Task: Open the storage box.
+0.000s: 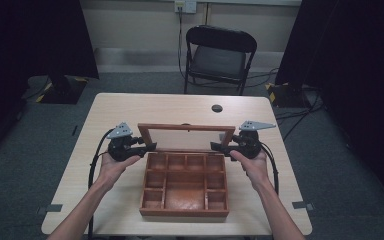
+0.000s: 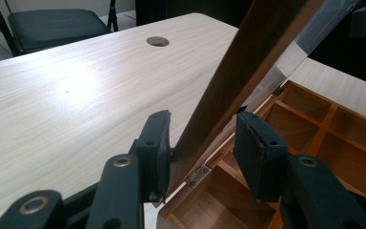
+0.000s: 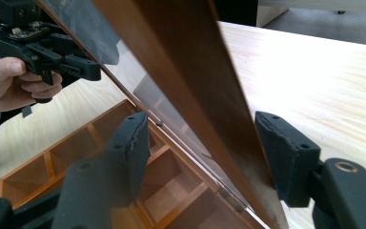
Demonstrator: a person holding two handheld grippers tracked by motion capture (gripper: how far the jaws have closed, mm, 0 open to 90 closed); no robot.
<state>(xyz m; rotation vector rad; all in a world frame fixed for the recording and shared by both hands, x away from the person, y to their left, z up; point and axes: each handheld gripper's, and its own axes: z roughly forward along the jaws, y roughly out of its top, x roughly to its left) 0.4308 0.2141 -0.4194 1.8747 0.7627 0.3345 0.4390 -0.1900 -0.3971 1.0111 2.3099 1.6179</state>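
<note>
A wooden compartment box (image 1: 184, 212) stands on the table with its glass-paned lid (image 1: 186, 128) raised nearly upright at the far side. My left gripper (image 1: 150, 146) is at the lid's left side rail. In the left gripper view the jaws (image 2: 202, 138) straddle the rail (image 2: 248, 62); one pad (image 2: 159, 143) touches the wood and the other stands off it. My right gripper (image 1: 216, 146) is at the lid's right side rail (image 3: 190, 71). Its jaws (image 3: 202, 148) straddle that rail with a wide gap on the inner side. The compartments (image 3: 76, 157) hold nothing.
The light wooden table (image 1: 130, 107) has a round cable hole (image 1: 217, 108) behind the box. A black folding chair (image 1: 219, 55) stands beyond the far edge. Dark curtains hang at both sides, and cables lie on the floor at the right.
</note>
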